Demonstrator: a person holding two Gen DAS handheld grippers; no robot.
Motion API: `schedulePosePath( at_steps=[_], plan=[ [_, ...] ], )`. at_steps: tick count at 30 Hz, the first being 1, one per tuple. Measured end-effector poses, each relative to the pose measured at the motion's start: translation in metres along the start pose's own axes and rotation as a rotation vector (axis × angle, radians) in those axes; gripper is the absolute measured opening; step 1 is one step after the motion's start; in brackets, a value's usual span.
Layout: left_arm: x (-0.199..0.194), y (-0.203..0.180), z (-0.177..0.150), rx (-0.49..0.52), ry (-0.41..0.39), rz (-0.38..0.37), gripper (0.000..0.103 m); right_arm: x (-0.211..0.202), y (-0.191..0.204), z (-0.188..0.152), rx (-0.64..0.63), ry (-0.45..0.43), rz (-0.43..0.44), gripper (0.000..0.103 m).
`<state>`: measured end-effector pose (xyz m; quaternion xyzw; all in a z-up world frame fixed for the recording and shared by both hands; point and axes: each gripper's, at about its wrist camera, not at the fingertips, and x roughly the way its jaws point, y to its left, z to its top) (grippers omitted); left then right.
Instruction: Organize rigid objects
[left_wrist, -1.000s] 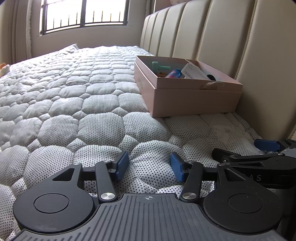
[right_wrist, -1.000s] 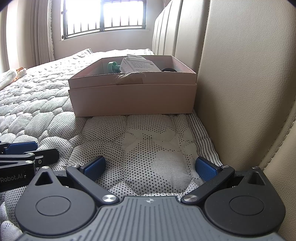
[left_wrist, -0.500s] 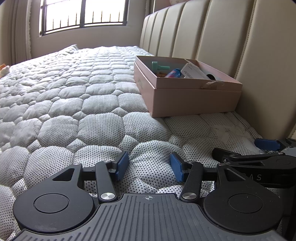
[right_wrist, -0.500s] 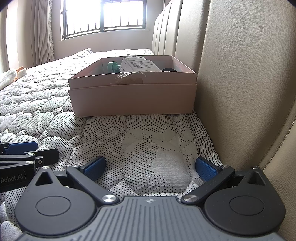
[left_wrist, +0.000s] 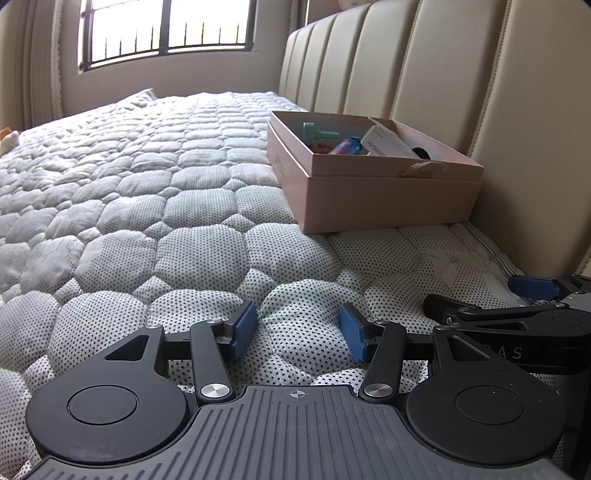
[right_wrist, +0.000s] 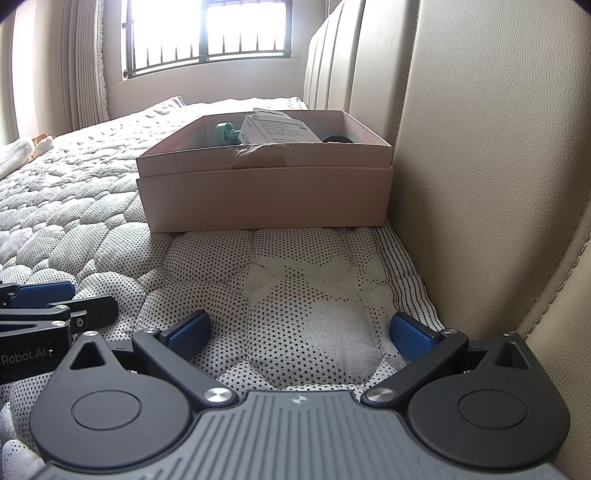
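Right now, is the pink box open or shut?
Open: the pink box has no lid on; a white carton and green piece show inside.

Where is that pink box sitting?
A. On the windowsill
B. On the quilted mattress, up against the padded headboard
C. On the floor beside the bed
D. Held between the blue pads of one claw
B: the pink box rests on the quilted mattress with one side close against the padded headboard, well ahead of both empty claws.
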<state>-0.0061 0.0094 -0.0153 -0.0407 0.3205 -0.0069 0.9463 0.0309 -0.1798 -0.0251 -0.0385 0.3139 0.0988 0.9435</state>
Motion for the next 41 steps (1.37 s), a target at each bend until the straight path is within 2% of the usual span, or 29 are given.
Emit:
schedulePosePath(
  at_steps=[41],
  plan=[
    [-0.0017, 0.0012, -0.0005, 0.010, -0.004, 0.002, 0.053, 0.0002, -0.0001, 0.0000, 0.000, 0.000, 0.000, 0.103]
  ],
)
